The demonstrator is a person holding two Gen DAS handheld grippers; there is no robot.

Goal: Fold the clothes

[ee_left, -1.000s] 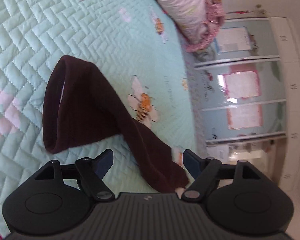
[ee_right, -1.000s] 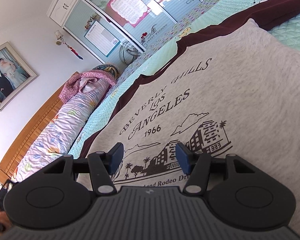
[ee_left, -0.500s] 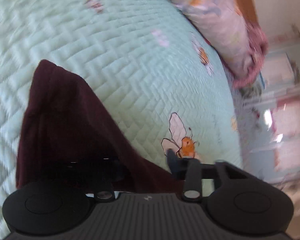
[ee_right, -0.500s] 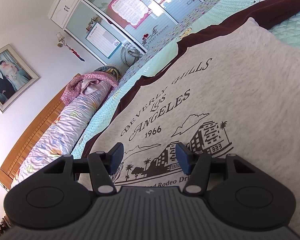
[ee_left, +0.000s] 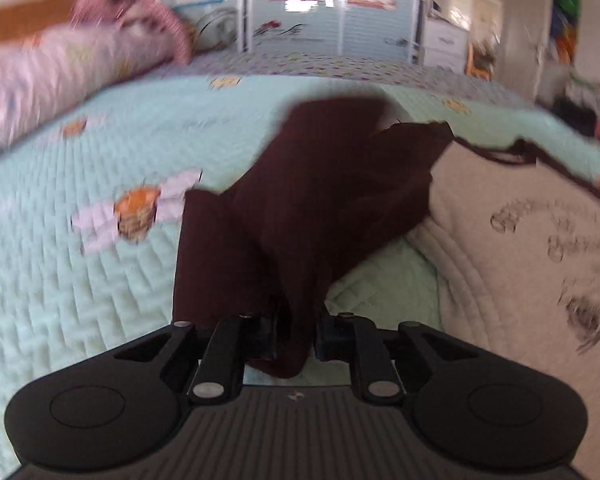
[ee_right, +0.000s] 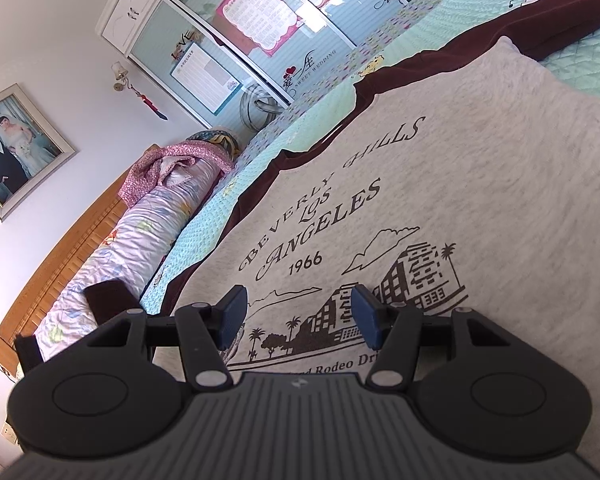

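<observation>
Between left gripper (ee_left: pixel 294 334) fingers, just closed: maroon sleeve (ee_left: pixel 312 200), clamped; right gripper (ee_right: pixel 298 312) fingers apart above grey shirt front (ee_right: pixel 480 200).

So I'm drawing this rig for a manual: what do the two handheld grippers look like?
The left gripper and right gripper match: a ribbed dark grey body, black rounded side housings with a disc on each, black link arms with silver pivot screws. The right's finger pads are blue. No cables or sleeves show.

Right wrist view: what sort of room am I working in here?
Most likely a home bedroom: a quilted bedspread under the shirt, a wooden headboard with rolled bedding, and a framed wedding portrait.
</observation>
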